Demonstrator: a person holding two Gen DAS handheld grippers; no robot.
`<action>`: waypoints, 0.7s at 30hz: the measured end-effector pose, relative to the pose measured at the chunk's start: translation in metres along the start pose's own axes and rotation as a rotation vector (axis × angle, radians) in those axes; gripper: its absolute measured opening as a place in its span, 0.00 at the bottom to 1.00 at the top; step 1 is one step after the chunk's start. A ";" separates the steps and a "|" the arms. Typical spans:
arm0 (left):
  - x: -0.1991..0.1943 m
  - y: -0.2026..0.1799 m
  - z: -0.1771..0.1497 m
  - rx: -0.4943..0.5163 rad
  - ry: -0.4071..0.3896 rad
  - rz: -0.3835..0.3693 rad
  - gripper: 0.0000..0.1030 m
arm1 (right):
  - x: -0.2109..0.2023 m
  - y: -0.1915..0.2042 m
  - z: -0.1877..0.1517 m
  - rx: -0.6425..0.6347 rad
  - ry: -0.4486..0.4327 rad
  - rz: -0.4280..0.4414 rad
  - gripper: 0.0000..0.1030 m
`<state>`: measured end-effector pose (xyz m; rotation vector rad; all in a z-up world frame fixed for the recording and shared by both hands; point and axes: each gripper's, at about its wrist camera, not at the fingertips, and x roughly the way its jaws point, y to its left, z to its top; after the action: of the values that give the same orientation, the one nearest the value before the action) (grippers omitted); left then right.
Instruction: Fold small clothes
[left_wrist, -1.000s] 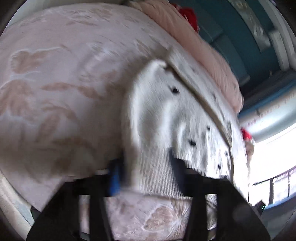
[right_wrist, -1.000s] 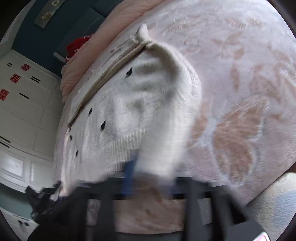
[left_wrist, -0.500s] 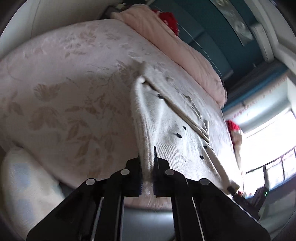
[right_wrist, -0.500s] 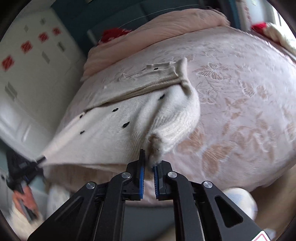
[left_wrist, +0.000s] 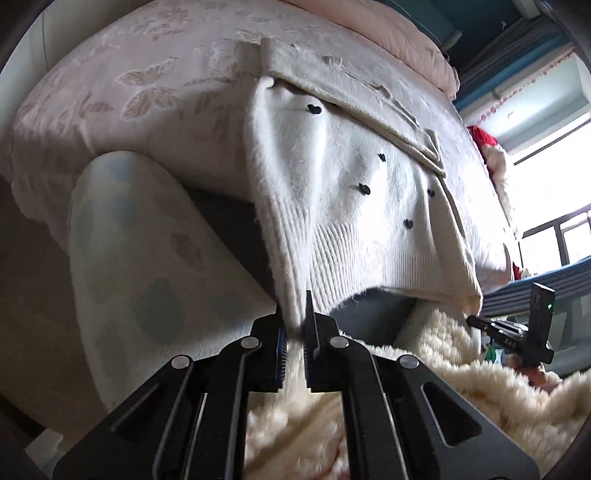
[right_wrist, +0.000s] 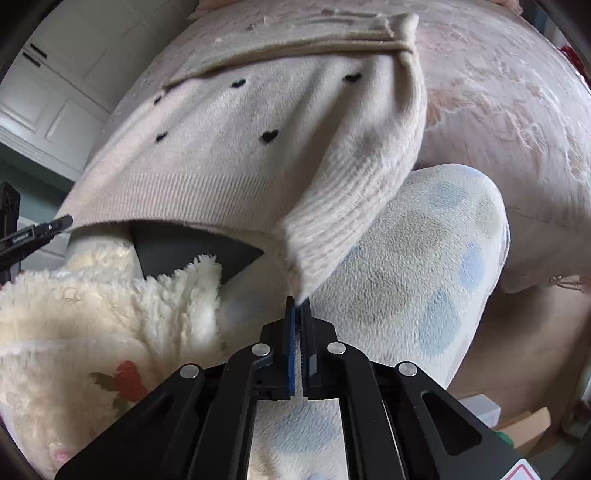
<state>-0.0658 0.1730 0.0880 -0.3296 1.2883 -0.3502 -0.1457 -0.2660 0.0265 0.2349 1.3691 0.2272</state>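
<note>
Bedspread (left_wrist: 155, 96) in pale pink, woven with butterflies, covered the bed where the cream sweater (left_wrist: 332, 177) with small black hearts lay, its ribbed hem drawn off the near edge toward the person's fleece-clad legs (right_wrist: 424, 266). A folded beige garment (left_wrist: 351, 99) rested across the sweater's far end, touching it; any hard pull on the hem looked likely to drag that piece along or tip it out of its fold. The left hand-held gripper (left_wrist: 293, 328) was clenched on one ribbed corner, a thick bunch of knit between its pads. The right hand-held gripper (right_wrist: 300, 306) was clamped tight on the other corner (right_wrist: 314, 258), yet only the very tip of the fabric appeared caught. That thin hold seemed the weak point: the fuzzy knit could slip free, leaving the fold lopsided, or the slack hem could sag off the bed.
</note>
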 end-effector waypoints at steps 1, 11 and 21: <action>-0.003 -0.002 0.004 0.012 -0.015 -0.001 0.06 | -0.001 -0.005 0.005 0.025 -0.011 0.017 0.02; 0.030 0.017 0.011 -0.063 0.048 0.011 0.07 | 0.015 -0.032 0.030 0.152 0.029 0.099 0.21; 0.053 0.030 0.021 -0.180 0.036 -0.108 0.52 | 0.029 -0.041 0.045 0.370 -0.017 0.250 0.56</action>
<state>-0.0306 0.1782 0.0341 -0.5493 1.3435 -0.3332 -0.0956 -0.2985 -0.0047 0.7176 1.3570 0.1767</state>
